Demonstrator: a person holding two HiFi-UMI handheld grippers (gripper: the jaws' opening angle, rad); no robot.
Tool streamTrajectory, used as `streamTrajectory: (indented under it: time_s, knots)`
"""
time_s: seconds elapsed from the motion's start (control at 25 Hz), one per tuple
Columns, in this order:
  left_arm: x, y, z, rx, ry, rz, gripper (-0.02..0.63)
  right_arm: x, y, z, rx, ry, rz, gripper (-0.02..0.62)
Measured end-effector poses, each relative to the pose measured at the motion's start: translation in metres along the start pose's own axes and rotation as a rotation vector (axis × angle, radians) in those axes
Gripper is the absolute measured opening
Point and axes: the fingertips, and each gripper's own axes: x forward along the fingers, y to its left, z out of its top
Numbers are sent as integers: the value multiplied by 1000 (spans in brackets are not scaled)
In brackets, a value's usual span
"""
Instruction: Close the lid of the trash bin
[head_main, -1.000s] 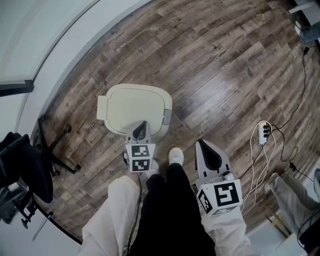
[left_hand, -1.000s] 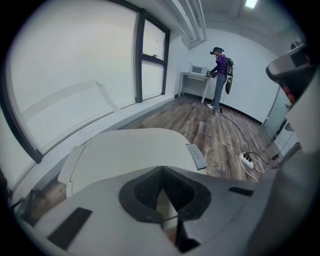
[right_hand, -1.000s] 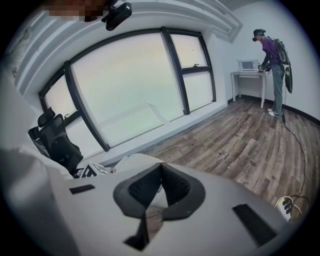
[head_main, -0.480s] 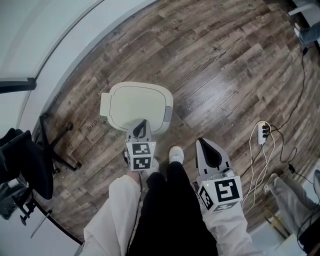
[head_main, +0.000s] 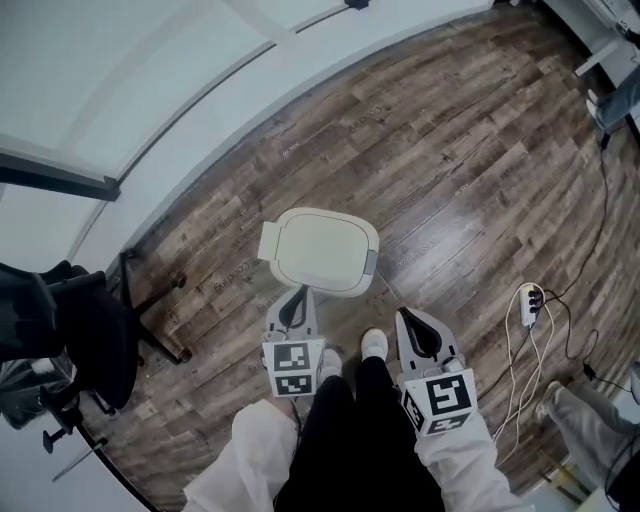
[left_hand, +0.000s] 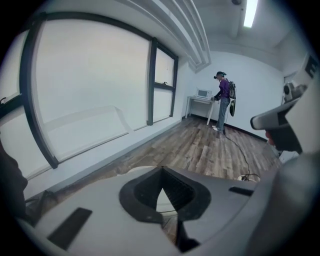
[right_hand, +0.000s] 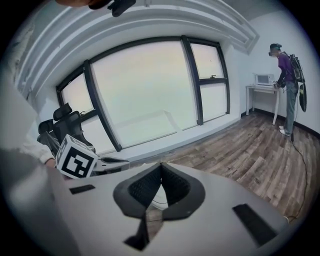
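The white trash bin stands on the wood floor with its lid lying flat and closed. My left gripper hangs just short of the bin's near edge, shut and empty, apart from the lid. My right gripper is lower right of the bin, also shut with nothing in it. In the left gripper view the jaws meet at their tips, and a sliver of the pale bin lid shows through the gap below them. In the right gripper view the jaws likewise touch.
A black office chair stands to the left by the window wall. A power strip with cables lies on the floor at right. My shoes are just behind the bin. Another person stands far off by a table.
The left gripper, which was over the lid's near edge, has drawn back off it. The bin now sits farther from both grippers, and more of the window wall shows.
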Motion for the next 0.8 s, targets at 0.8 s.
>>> streamTrajectory:
  time_s: [0.8]
  knots:
    - [-311,55,206,-24,-299,32,8,-166,151,225,-134,-216,59,23]
